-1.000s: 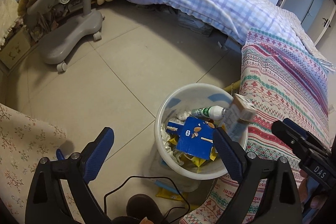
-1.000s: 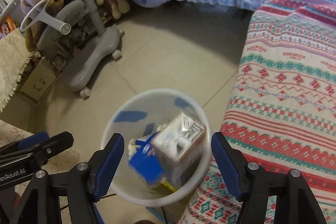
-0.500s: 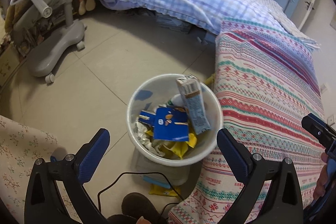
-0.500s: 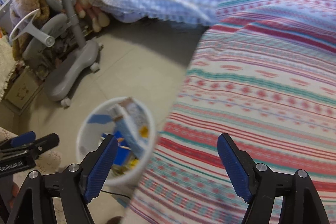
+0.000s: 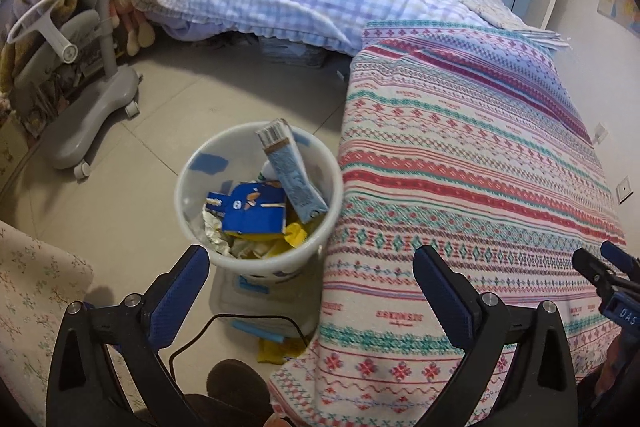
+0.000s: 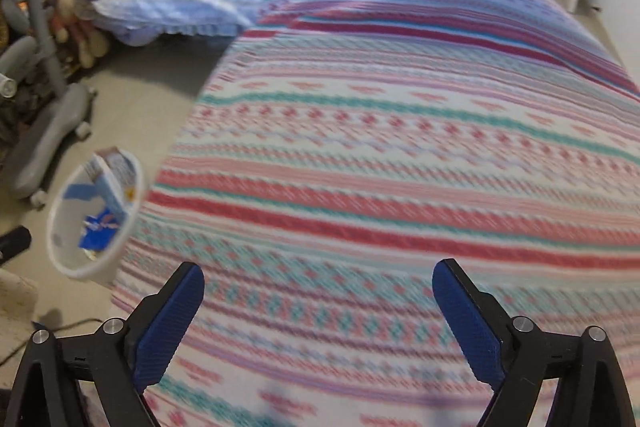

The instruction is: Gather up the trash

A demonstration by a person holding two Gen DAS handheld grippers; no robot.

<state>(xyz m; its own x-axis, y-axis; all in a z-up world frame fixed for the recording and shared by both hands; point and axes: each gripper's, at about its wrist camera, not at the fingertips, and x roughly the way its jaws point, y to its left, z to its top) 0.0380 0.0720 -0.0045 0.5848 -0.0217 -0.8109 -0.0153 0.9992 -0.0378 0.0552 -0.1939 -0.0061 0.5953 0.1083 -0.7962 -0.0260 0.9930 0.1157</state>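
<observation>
Both tools are spread wide and hold nothing. The left gripper (image 5: 310, 273) hangs over the floor with the white bin (image 5: 188, 163) just ahead of it and a little to its left, hard against the edge of the striped blanket (image 5: 460, 155). A pale blue carton (image 5: 294, 173) leans in the bin, its long axis running from the far rim down toward the near right. The right gripper (image 6: 318, 291) points out over the blanket, the bin far off to its left, so the left one is the nearer. No loose trash shows on the blanket; a yellow scrap (image 5: 276, 351) lies on the floor near the bin's foot.
</observation>
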